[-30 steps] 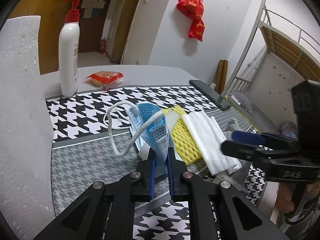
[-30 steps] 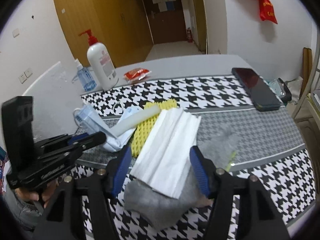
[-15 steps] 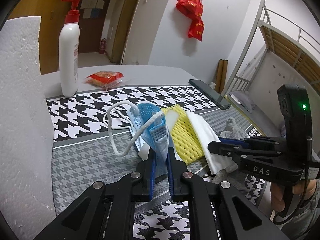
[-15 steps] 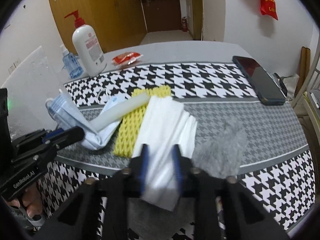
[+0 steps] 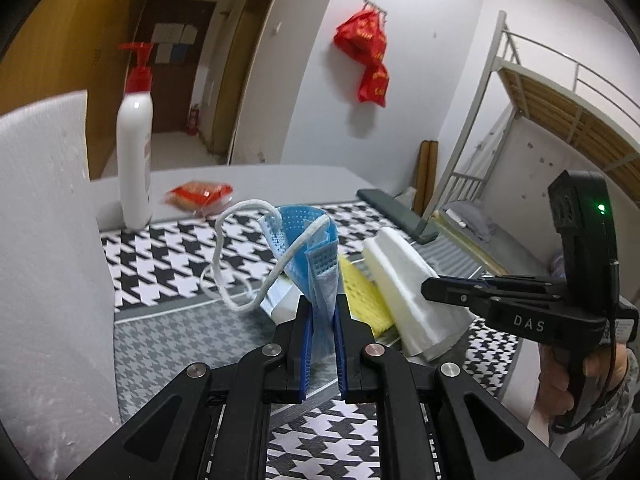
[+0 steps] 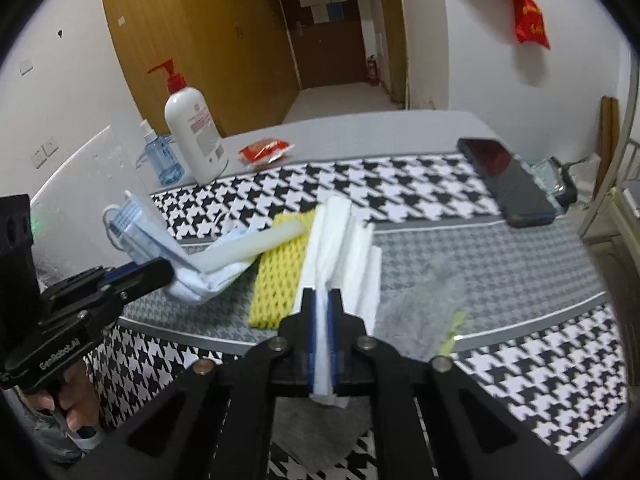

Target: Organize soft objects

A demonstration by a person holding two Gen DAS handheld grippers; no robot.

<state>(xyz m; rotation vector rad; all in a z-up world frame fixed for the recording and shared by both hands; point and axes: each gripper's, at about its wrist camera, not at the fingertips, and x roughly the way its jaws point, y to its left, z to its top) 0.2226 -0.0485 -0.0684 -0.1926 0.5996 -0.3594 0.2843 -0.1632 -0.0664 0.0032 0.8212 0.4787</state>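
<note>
Jaws of the right gripper [image 6: 321, 322] have just been closing and now pinch the near edge of the white folded cloth [image 6: 340, 248]. Left gripper [image 5: 320, 312] jaws clamp the blue face mask [image 5: 308, 252], raised off the houndstooth mat [image 6: 400, 184]. Between them lies yellow foam netting [image 6: 280, 276]; a grey rag [image 6: 424, 300], somewhat blurred, sits beside. Farther back stands a pump bottle [image 6: 196, 136].

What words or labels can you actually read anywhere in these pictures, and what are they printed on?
"DAS": on the right gripper, side of its black body.
"GenRobot.AI": on the left gripper, side of its black body.
Pump bottle label: too blurred to read.
Red hanging bag, gold print: unreadable.
Door papers: too small.
</note>
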